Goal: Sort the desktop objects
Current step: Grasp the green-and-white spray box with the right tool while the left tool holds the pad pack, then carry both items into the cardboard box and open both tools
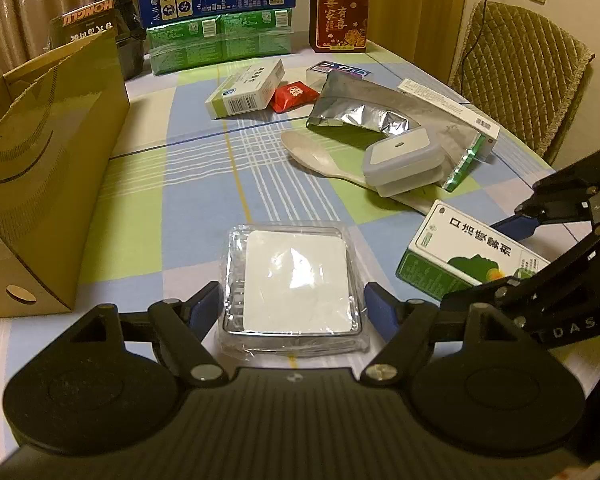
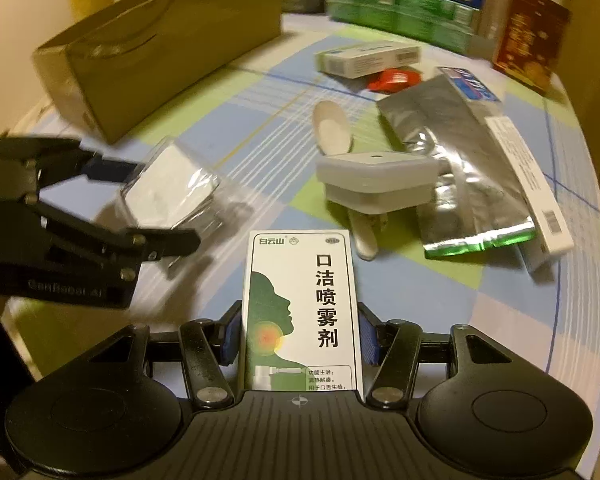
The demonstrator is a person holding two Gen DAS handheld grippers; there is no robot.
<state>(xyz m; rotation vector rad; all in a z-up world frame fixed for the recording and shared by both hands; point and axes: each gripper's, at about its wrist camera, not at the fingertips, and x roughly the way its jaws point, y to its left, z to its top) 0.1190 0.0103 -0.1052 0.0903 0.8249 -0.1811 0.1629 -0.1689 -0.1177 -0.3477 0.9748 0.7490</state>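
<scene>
Tablecloth (image 1: pixel 204 168) in blue, green and white checks spreads ahead of both grippers, and a tall brown cardboard box (image 1: pixel 40 152) stands open to the far left of the left gripper (image 1: pixel 292 308). Beyond that gripper, at the table's far edge, stacked blue and green cartons (image 1: pixel 216 16) sit beside a dark red bag (image 1: pixel 342 12). Ahead and to its right lies a crumpled silver foil pouch (image 1: pixel 364 108), with a lidded white plastic container (image 1: pixel 400 164) resting on a pale spoon (image 1: pixel 312 156) just in front of the pouch. A clear plastic clamshell holding a white pad (image 1: pixel 294 280) lies on the cloth between the left gripper's blue-padded fingers, which stand close at its two sides; whether they press on it I cannot tell. The right gripper (image 2: pixel 300 340) has its pads against both long edges of a white and green spray box (image 2: pixel 300 312), clamped on it, the box pointing straight forward. Farther ahead of the left gripper, a small white and green medicine box (image 1: pixel 246 90) lies touching a little red packet (image 1: pixel 294 96)
</scene>
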